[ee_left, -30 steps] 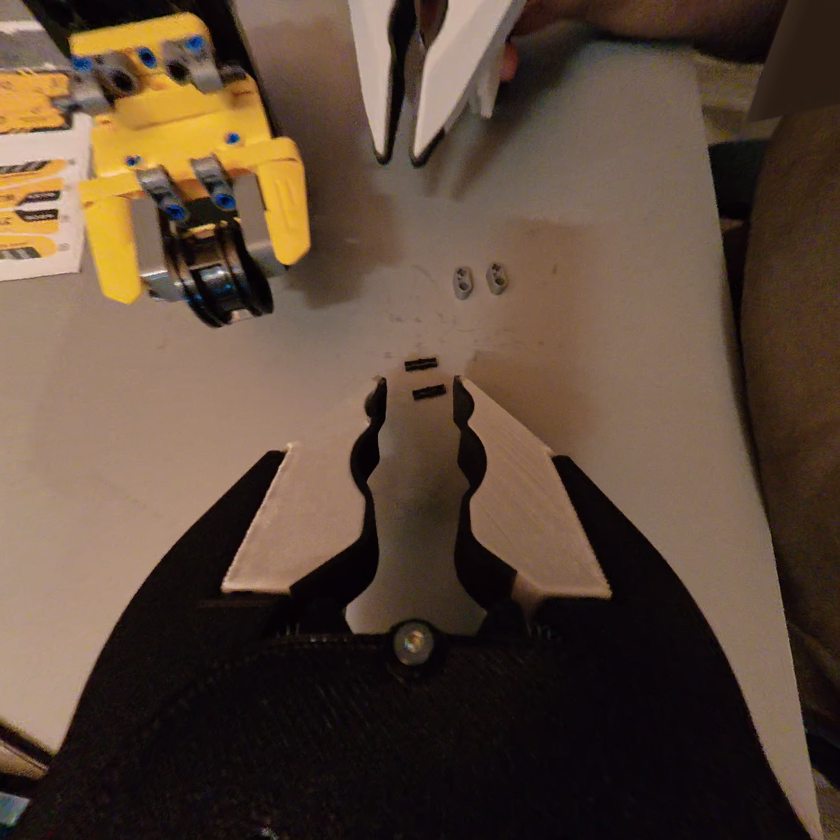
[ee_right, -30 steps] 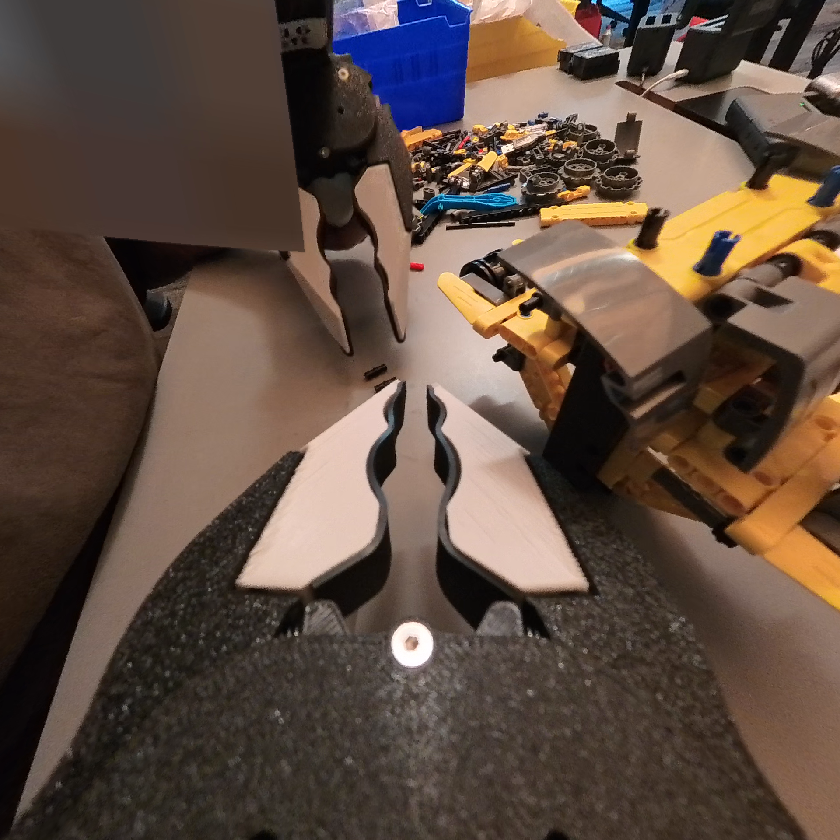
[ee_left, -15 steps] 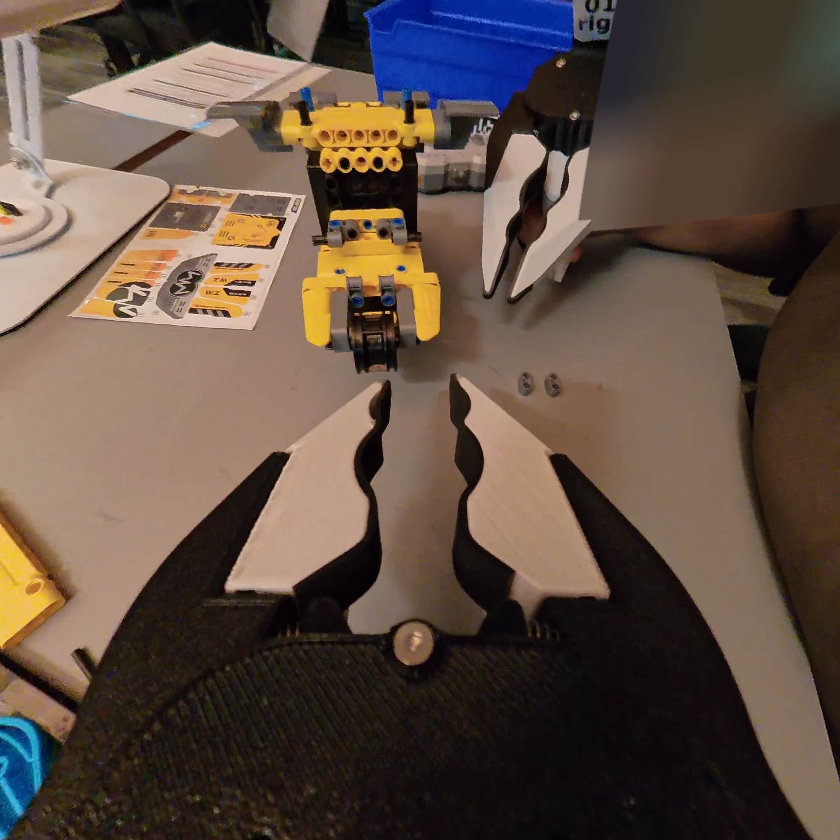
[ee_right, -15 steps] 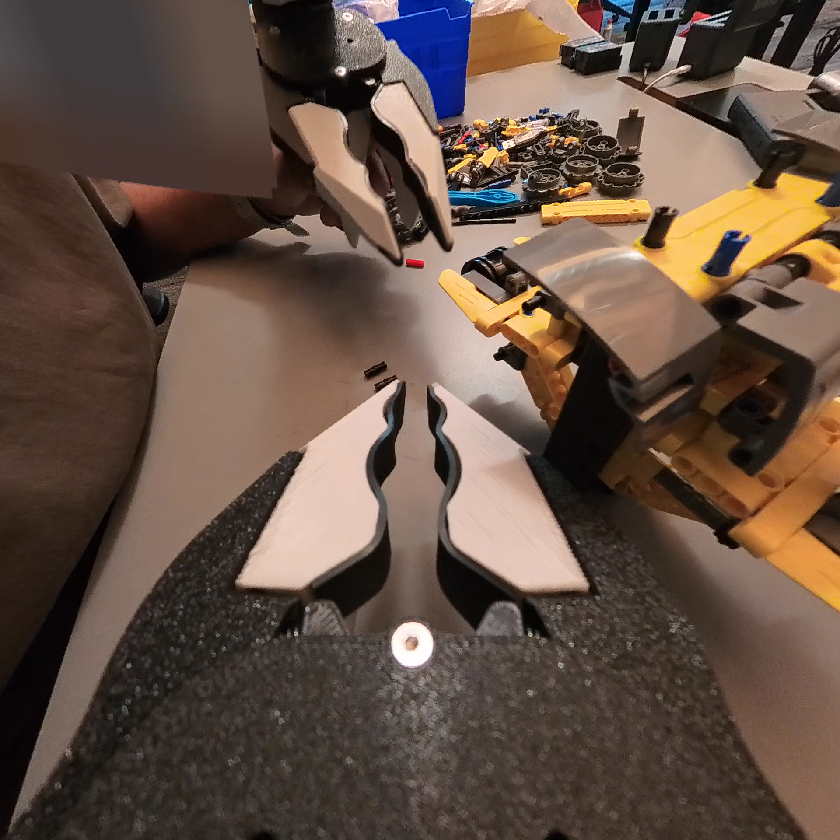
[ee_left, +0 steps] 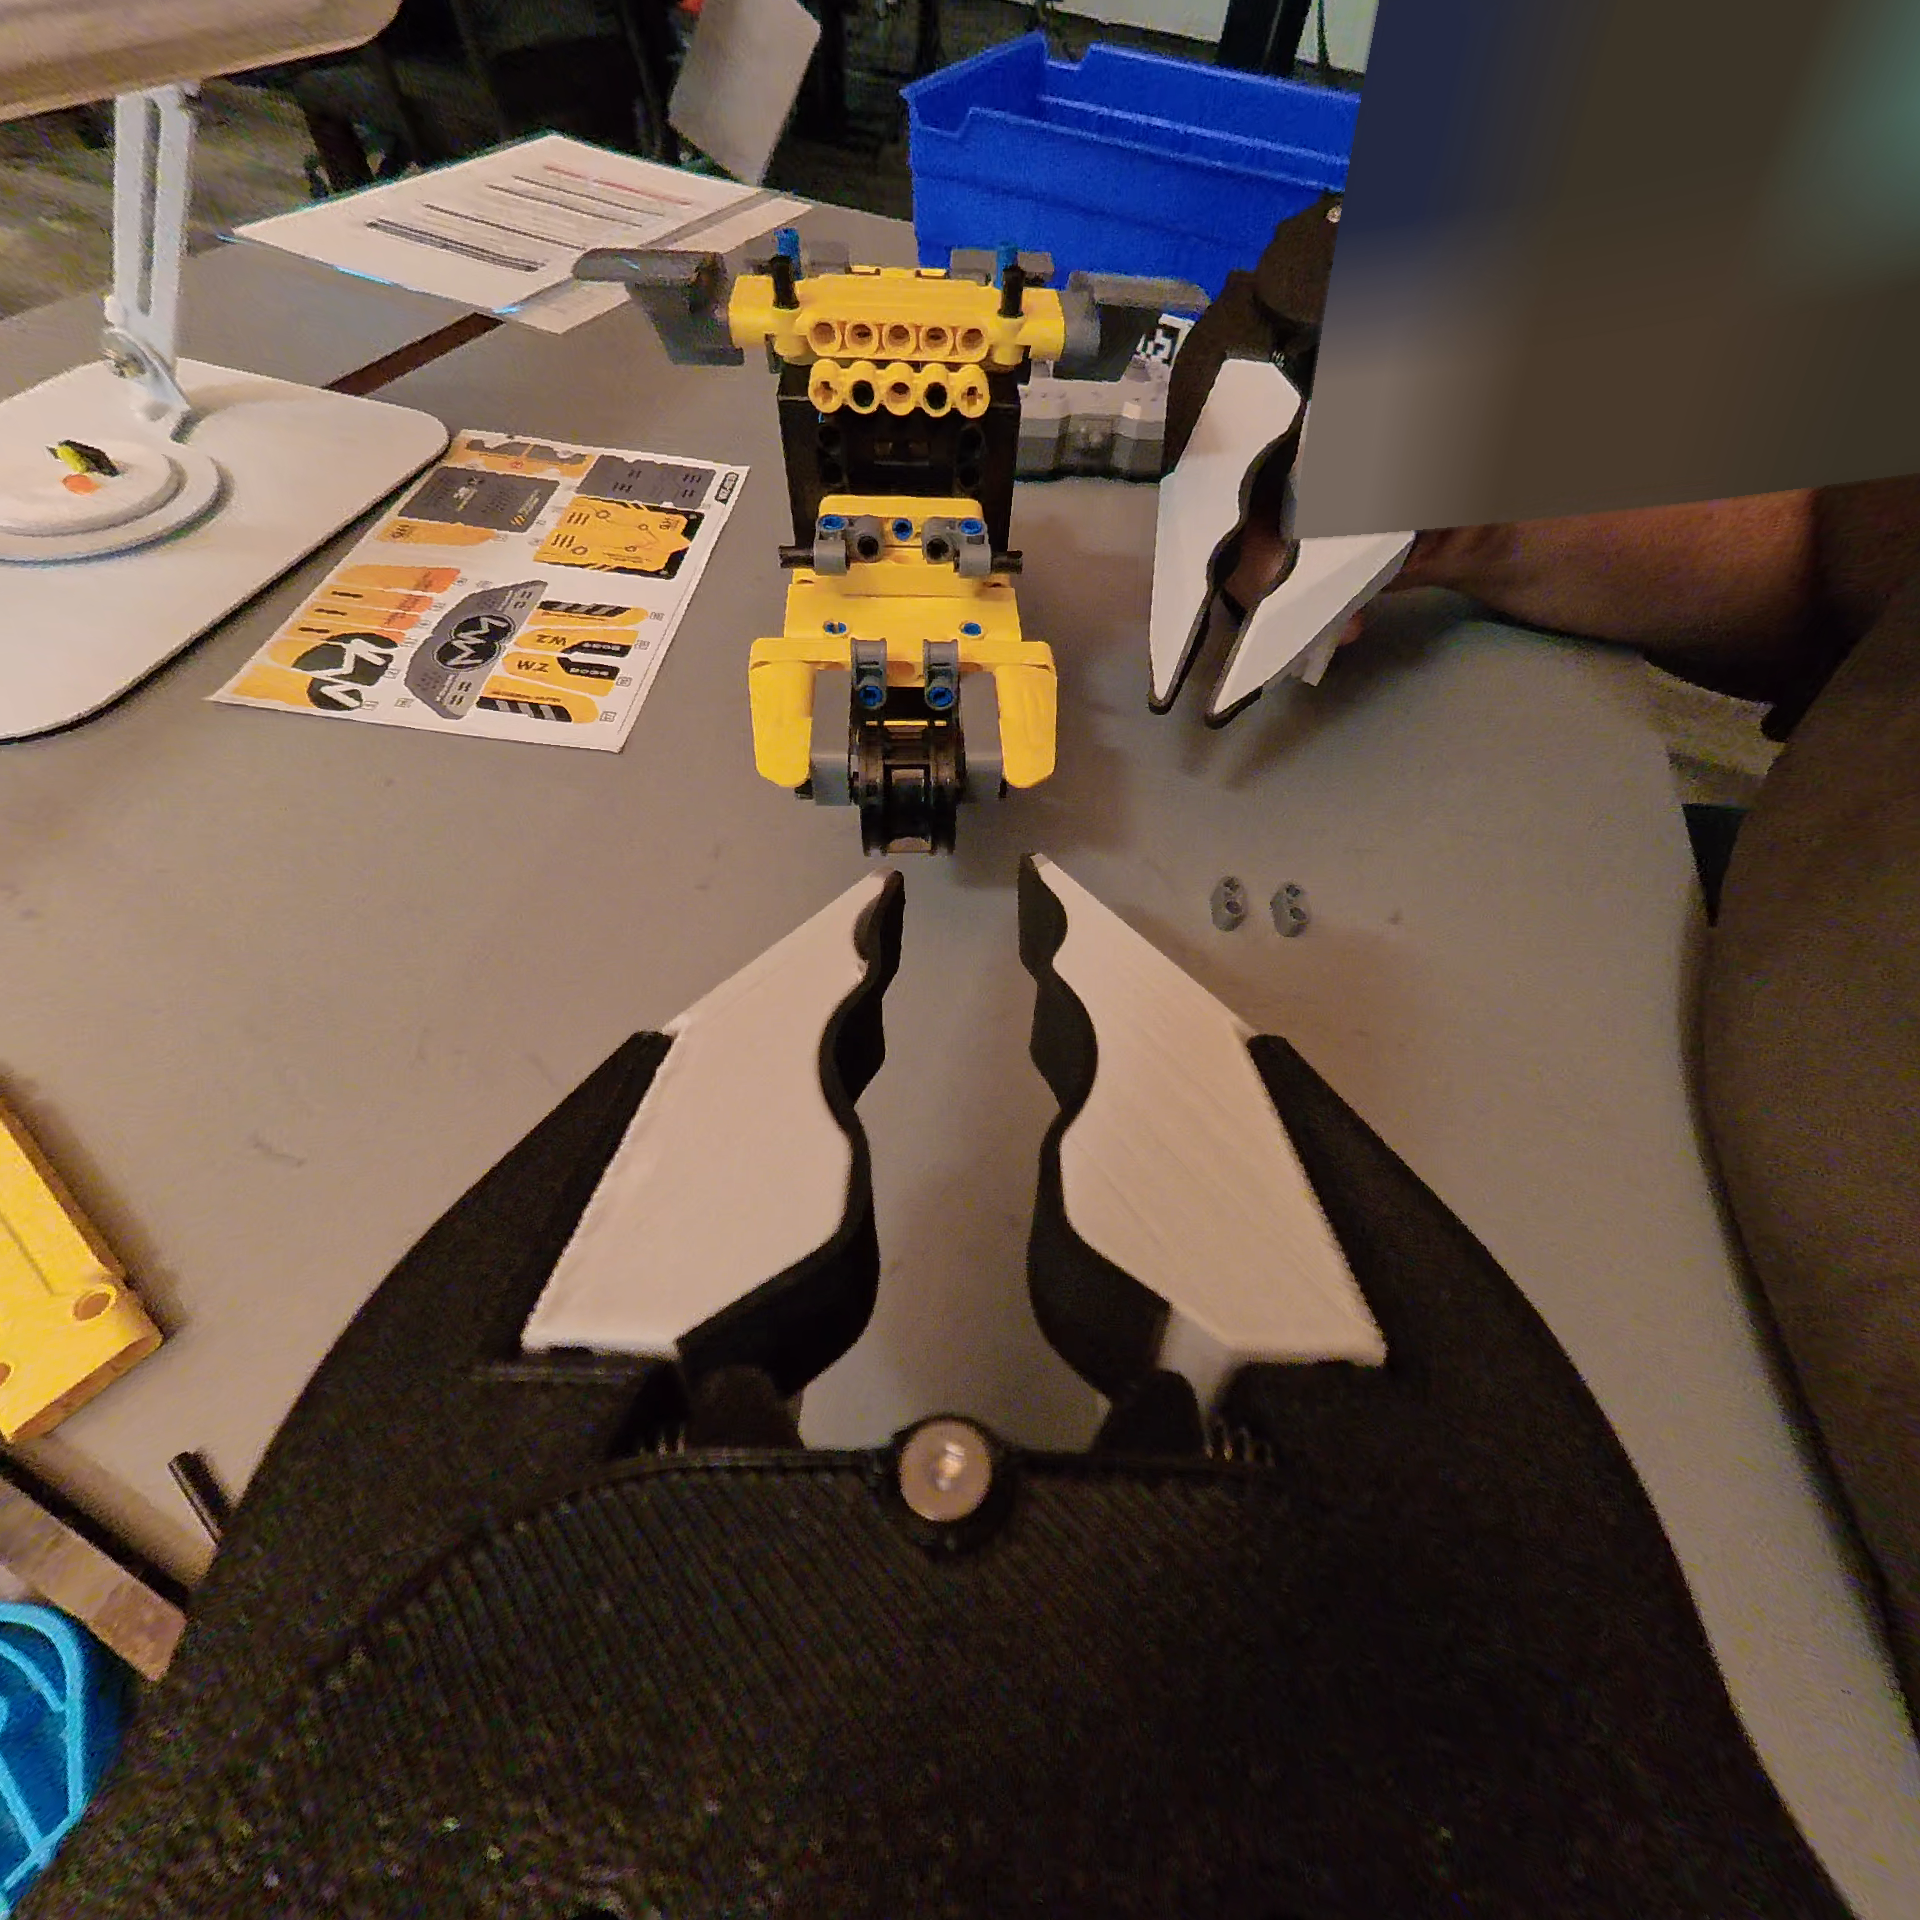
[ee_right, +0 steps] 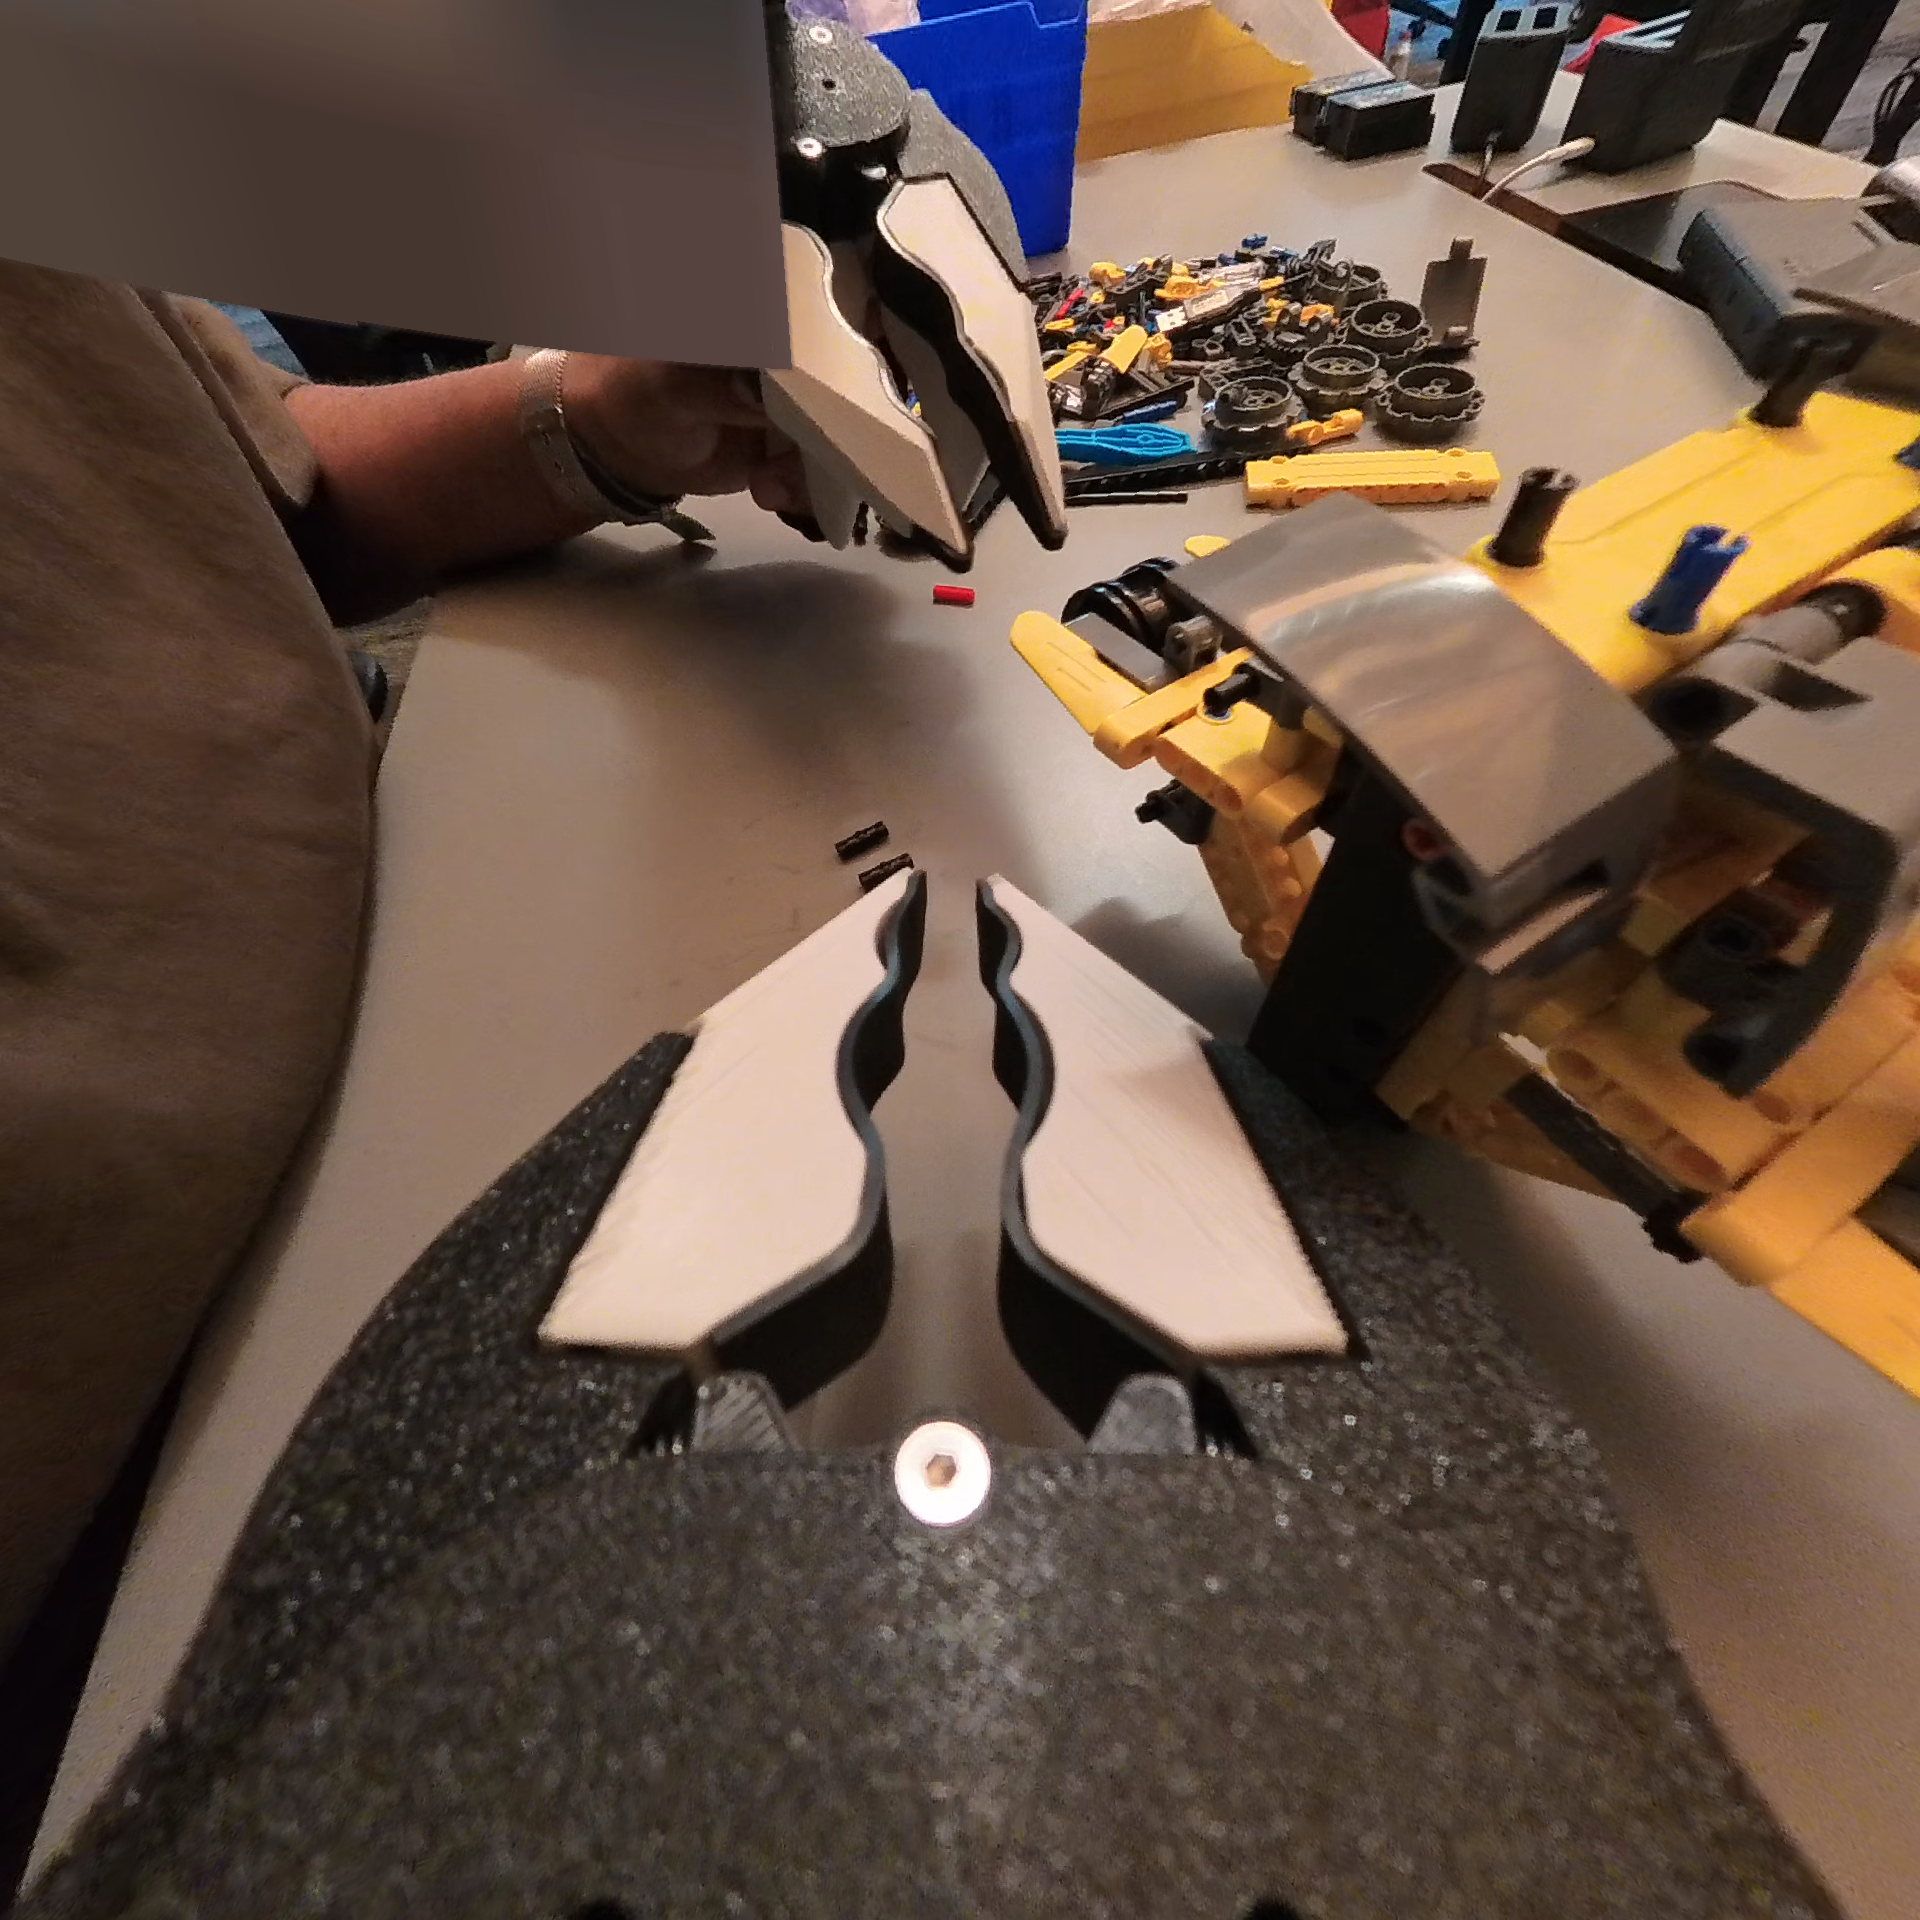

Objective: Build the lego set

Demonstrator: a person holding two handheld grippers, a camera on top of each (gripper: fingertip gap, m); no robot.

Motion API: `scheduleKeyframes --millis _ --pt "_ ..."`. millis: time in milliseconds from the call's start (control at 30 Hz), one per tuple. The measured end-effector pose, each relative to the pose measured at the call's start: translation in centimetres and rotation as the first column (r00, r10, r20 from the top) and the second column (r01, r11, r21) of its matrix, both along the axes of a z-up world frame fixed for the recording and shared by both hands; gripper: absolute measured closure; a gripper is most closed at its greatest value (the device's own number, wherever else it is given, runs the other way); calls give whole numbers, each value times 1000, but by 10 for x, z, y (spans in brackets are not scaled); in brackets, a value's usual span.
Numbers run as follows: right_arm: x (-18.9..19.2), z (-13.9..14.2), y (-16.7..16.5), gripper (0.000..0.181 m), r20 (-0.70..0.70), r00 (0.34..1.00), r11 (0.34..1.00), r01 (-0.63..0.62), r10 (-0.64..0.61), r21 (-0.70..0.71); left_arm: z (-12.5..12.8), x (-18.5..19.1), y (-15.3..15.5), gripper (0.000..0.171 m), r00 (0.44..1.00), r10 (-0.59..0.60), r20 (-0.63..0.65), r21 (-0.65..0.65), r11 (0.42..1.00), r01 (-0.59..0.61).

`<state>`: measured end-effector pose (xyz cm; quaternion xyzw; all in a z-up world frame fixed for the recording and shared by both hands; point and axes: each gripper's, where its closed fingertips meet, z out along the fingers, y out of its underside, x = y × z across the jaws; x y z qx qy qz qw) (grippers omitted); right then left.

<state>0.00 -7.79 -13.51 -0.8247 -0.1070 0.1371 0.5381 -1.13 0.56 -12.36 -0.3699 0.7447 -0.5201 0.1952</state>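
Observation:
My left gripper (ee_left: 961, 878) is open and empty, held above the grey table (ee_left: 312, 987), with its tips just short of the front wheel of a yellow and black brick model (ee_left: 902, 623). Two small grey connectors (ee_left: 1257, 904) lie to the right of its tips. My right gripper (ee_right: 948, 885) is empty, its jaws a narrow gap apart, low over the table. Two black pins (ee_right: 873, 854) lie by its left fingertip. The model (ee_right: 1455, 831) is close on its right. The left gripper also shows in the right wrist view (ee_right: 1013, 545), above a red pin (ee_right: 952, 594).
A sticker sheet (ee_left: 478, 592), a white lamp base (ee_left: 156, 499) and papers (ee_left: 499, 218) lie at the left. A blue bin (ee_left: 1122, 156) stands behind the model. A pile of loose parts and wheels (ee_right: 1247, 322) and a yellow beam (ee_right: 1371, 478) lie beyond. A person's arm (ee_right: 436, 468) rests at the table's edge. From my left tips it is roughly 20 cm to the yellow beam (ee_right: 1371, 478); from my right, 25 cm.
My left gripper has risen and drawn back from just over the black pins, and now faces the model's front. My right gripper has stayed in place.

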Motion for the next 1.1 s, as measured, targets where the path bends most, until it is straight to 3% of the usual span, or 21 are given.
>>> scheduleKeyframes --millis 1100 --pt "0 1 0 171 -27 1000 1000 -7 7 -3 -4 7 14 154 999 50 -12 -14 999 -50"
